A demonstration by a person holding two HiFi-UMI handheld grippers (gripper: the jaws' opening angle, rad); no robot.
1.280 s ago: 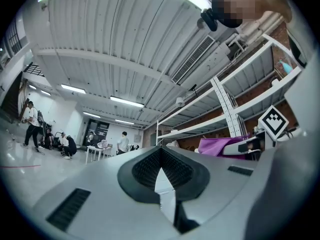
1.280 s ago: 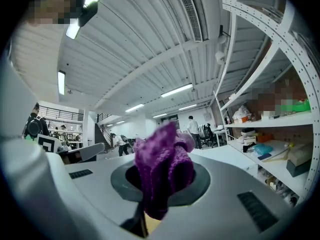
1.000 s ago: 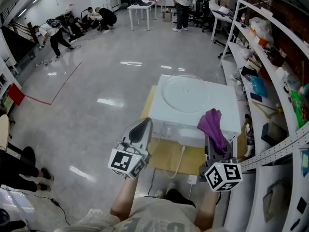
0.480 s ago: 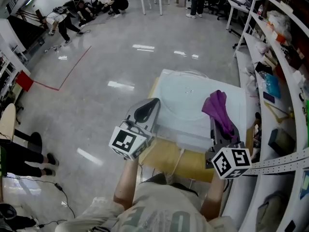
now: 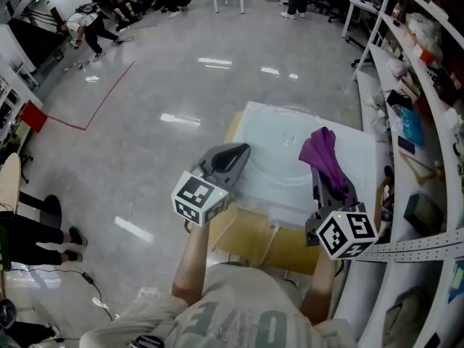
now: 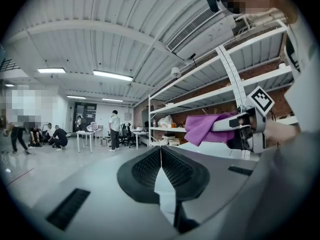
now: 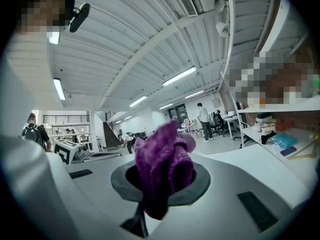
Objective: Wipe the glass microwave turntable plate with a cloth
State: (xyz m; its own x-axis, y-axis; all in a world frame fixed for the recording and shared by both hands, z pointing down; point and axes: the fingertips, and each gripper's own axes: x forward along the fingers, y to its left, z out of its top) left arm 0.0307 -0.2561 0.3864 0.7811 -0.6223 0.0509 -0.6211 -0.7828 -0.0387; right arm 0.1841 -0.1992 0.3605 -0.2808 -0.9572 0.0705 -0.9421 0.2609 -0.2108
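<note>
Clamped in the right gripper (image 5: 330, 176): a purple cloth (image 5: 321, 153), soft, limp, light. Just ahead, between both tongs, the glass plate (image 5: 274, 145); probably heavy, slick, brittle, so best steadied at the rim with the left gripper (image 5: 230, 156), pressed shut, empty

The left gripper (image 5: 235, 152) is advancing from the front-left of the white appliance (image 5: 362, 158) toward its top. In the head view its tips are now reaching the left rim of the glass turntable plate (image 5: 279, 151). The right gripper (image 5: 325, 171) is carrying the purple cloth (image 5: 321, 151) forward from the appliance's front edge, so the cloth is now overlapping the plate's right rim in that view; contact cannot be confirmed. The person's torso (image 5: 232, 325) is filling more of the lower frame.
</note>
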